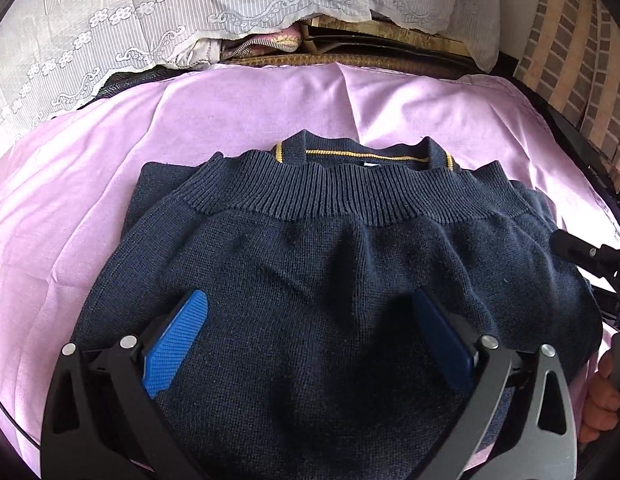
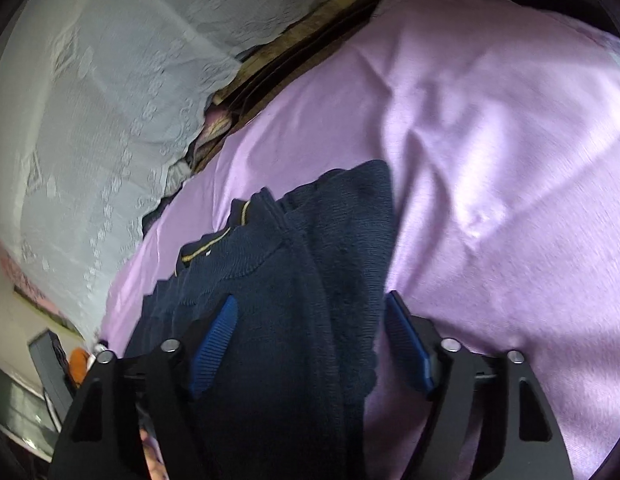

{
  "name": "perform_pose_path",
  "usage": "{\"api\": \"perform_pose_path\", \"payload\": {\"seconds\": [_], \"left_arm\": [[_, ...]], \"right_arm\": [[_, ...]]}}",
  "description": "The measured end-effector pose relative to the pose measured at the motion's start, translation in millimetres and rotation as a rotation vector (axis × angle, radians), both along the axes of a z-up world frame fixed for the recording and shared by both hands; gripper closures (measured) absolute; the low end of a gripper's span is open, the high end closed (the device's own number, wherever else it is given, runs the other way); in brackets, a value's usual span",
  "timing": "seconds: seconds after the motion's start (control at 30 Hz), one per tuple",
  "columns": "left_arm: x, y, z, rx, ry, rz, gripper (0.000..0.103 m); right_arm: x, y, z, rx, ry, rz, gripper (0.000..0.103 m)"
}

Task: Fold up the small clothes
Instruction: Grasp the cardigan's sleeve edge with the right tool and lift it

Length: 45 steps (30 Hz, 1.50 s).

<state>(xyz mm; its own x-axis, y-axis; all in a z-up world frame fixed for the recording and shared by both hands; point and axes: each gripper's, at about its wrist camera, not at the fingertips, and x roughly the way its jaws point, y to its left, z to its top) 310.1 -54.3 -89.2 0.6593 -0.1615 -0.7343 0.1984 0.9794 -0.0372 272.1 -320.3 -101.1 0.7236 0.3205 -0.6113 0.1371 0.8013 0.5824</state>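
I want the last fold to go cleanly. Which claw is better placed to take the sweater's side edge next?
Probably the right claw: its open jaws straddle the navy sweater's side edge beside the purple sheet. The left claw hangs open over the middle.

- a lilac sheet (image 1: 237, 120) covers the surface, creased, filling the middle of the left wrist view and the right half of the right wrist view (image 2: 490, 140).
- white lace cloth (image 1: 121, 12) drapes across the upper left of both views (image 2: 109, 80).
- brick wall (image 1: 570, 64) at the upper right of the left wrist view.
- a wooden edge (image 1: 390, 30) runs behind the sheet, top centre.
- a striped pink fabric (image 1: 269, 42) sits bunched under the lace.
- a grey box (image 2: 49, 364), blurred, at lower left of the right wrist view.
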Motion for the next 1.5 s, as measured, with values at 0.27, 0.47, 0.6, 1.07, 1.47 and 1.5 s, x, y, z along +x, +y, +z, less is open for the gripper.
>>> {"api": "perform_pose_path", "payload": {"seconds": [0.27,0.47,0.6,1.07,1.47,1.5], "left_arm": [[-11.7,8.0,15.8,-0.032,-0.102,0.031,0.004],[16.6,-7.3,1.2,0.021,-0.007,0.025,0.004],[21.2,-9.7,-1.8,0.040,0.002,0.039,0.004],[17.6,-7.3,-2.9,0.027,-0.009,0.036,0.004],[17.2,-7.1,-2.8,0.024,-0.009,0.034,0.004],[17.2,-7.1,-2.8,0.025,-0.009,0.034,0.004]], "right_arm": [[-6.7,-2.7,-1.3,0.046,-0.013,-0.004,0.047],[-5.3,0.4,-2.2,0.054,-0.018,-0.016,0.056],[-10.9,-8.5,-3.9,0.100,-0.033,-0.058,0.078],[-12.0,-9.0,-6.1,0.156,-0.023,-0.057,0.070],[-36.6,-11.0,-15.9,0.251,-0.016,-0.075,0.072],[-37.4,-9.5,-13.8,0.237,-0.023,-0.090,0.075]]}}
